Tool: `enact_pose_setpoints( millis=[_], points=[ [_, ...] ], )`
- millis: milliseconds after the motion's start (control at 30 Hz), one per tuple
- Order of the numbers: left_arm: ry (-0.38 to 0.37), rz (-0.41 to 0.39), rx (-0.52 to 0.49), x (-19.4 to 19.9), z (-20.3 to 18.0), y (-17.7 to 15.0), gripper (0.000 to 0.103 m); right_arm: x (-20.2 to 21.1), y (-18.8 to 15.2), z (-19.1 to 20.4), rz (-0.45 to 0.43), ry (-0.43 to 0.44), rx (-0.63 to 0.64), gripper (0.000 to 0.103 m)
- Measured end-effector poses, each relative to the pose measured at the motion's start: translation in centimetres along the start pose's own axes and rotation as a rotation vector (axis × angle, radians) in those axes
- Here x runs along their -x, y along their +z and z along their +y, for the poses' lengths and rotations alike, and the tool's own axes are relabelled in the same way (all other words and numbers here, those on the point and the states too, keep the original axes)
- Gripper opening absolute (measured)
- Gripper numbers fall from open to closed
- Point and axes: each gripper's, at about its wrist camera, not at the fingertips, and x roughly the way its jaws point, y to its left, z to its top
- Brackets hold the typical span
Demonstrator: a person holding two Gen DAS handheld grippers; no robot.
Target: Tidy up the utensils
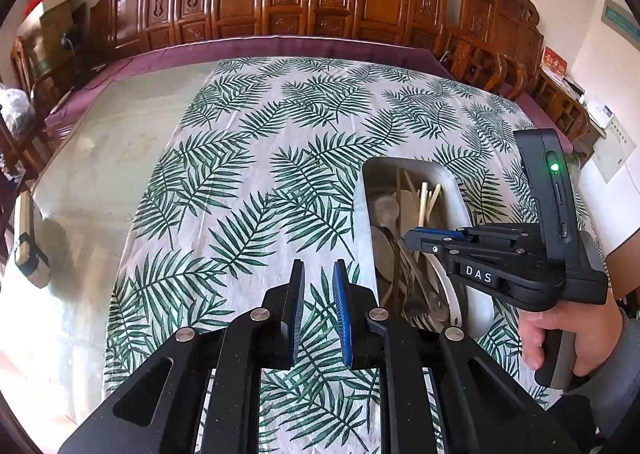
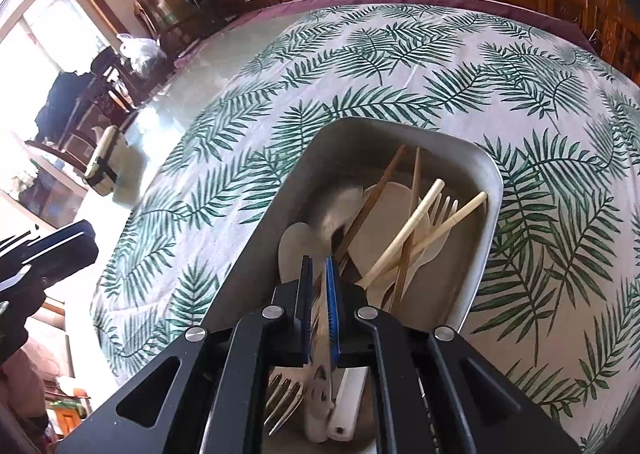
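Low in the frame, the right gripper (image 2: 319,286) pinched a metal utensil handle (image 2: 321,328) over a grey tray (image 2: 486,177) holding chopsticks (image 2: 404,238), a pale plastic fork (image 2: 442,209) and a metal fork (image 2: 286,394). A leaf-print tablecloth (image 2: 360,65) lay beneath.

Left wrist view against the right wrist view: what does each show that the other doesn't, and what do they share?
Only the left wrist view shows the hand holding the right hand-held gripper over the metal tray, and the left hand-held gripper with nothing between its fingers. Only the right wrist view shows the right hand-held gripper shut on a metal utensil, plus a metal fork near the camera. Both show the tray, cream chopsticks and the leaf-print cloth.
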Motion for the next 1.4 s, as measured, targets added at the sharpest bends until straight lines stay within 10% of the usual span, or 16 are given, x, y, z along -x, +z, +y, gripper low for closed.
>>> enact_pose_setpoints(
  millis=[500,733,1000,1400],
  points=[
    [0.001,-0.049,-0.014,3.7,-4.1,-1.3,0.014,11.1,-4.6,0.3,-0.162,-0.074,0.060,0.009],
    [0.012,-0.100,-0.036,6.3,-7.4,-2.8,0.060,17.3,-8.6,0.2,-0.248,-0.107,0.051,0.009],
    [-0.006,-0.156,-0.055,8.7,-11.0,-5.3,0.092,23.5,-14.1,-0.5,-0.363,-0.194,0.003,0.071],
    [0.017,-0.193,-0.089,12.1,-15.1,-8.7,0.095,30.3,-20.6,-0.6,-0.476,-0.310,-0.063,0.100]
  ],
)
